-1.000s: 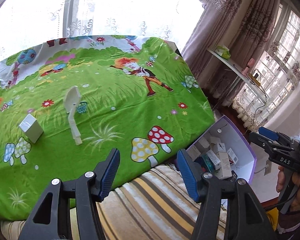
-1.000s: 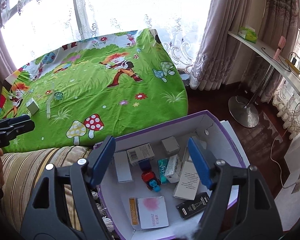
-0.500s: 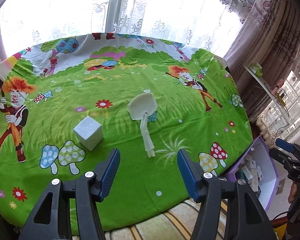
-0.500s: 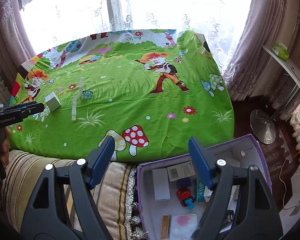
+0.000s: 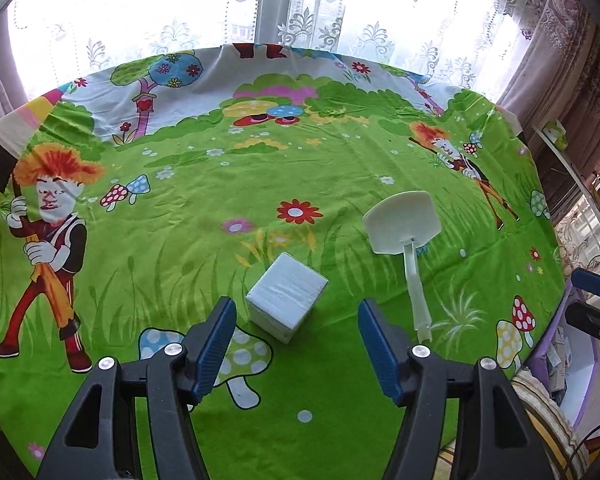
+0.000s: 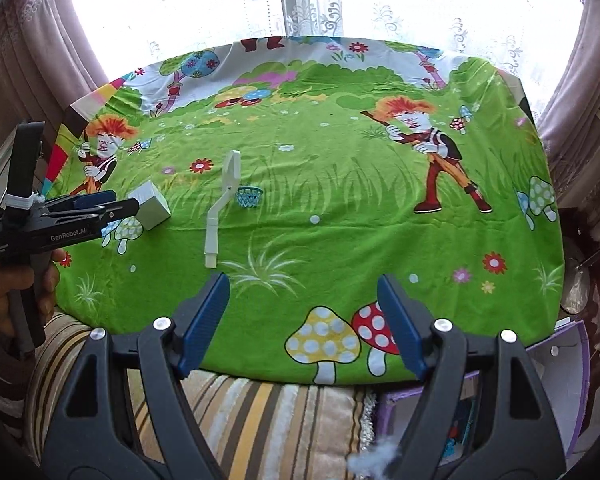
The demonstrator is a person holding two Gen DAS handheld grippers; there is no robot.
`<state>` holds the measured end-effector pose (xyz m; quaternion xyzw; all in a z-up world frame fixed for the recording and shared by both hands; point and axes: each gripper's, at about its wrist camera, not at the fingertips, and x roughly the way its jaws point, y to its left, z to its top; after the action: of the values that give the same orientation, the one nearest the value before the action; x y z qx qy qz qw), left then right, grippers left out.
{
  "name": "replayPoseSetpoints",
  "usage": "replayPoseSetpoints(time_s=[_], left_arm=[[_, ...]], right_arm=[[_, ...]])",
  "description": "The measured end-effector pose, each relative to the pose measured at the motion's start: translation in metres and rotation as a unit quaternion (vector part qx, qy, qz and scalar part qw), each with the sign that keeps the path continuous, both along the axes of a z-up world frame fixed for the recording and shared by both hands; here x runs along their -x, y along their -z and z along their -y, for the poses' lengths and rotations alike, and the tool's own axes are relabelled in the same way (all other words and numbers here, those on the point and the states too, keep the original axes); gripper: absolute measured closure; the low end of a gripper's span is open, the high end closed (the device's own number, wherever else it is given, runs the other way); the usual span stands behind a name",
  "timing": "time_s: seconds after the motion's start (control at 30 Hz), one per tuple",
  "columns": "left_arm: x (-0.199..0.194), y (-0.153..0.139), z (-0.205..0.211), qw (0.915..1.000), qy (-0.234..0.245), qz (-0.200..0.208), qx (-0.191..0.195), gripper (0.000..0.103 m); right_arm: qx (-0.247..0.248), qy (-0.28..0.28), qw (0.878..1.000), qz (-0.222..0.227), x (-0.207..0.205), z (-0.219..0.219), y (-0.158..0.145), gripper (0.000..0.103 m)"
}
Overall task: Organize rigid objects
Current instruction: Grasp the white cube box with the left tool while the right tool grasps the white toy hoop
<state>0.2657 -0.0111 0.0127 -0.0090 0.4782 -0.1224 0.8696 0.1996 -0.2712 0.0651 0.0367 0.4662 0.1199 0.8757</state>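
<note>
Left hand-held gripper (image 5: 296, 350) opening over white box (image 5: 286, 296)
Light, stiff carton near the worktop's front edge; grip flat opposite sides; right hand-held gripper (image 6: 302, 320) wide, empty

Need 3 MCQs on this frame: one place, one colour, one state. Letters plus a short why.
1. The white box lies where?
A. in the purple box
B. on the green cloth, in front of the left tongs
C. on the shelf

2. The toy hoop's net is:
A. teal
B. red
C. yellow

3. The right tongs are:
A. shut on the box
B. shut on the hoop
C. open, empty

B: the box sits on the cloth just ahead of the left pads.
A: teal mesh beside the white backboard.
C: only cloth shows between the pads.
</note>
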Motion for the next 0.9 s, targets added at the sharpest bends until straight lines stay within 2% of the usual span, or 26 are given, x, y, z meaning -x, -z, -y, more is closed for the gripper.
replayPoseSetpoints(time_s=[0.13,0.33,0.37,0.43,0.57,0.9], left_arm=[[-0.009,0.012,0.003,0.9997,0.014,-0.001,-0.019,0.039],[-0.015,0.027,0.008,0.9991,0.039,0.001,-0.014,0.039],[-0.015,0.028,0.008,0.9991,0.041,0.004,-0.015,0.042],[-0.016,0.031,0.009,0.9989,0.045,0.004,-0.011,0.057],[-0.015,0.034,0.004,0.9993,0.037,0.007,0.003,0.062],[-0.012,0.033,-0.023,0.999,-0.018,0.009,0.04,0.062]], right_arm=[[-0.009,-0.015,1.0,-0.021,-0.021,-0.022,0.014,0.024],[-0.019,-0.021,0.999,-0.042,-0.046,-0.051,0.033,0.024],[-0.019,-0.021,0.999,-0.043,-0.049,-0.056,0.036,0.024],[-0.022,-0.019,0.998,-0.048,-0.057,-0.063,0.042,0.024],[-0.023,-0.009,0.998,-0.051,-0.071,-0.077,0.052,0.024],[-0.008,0.001,0.998,-0.067,-0.091,-0.105,0.078,0.024]])
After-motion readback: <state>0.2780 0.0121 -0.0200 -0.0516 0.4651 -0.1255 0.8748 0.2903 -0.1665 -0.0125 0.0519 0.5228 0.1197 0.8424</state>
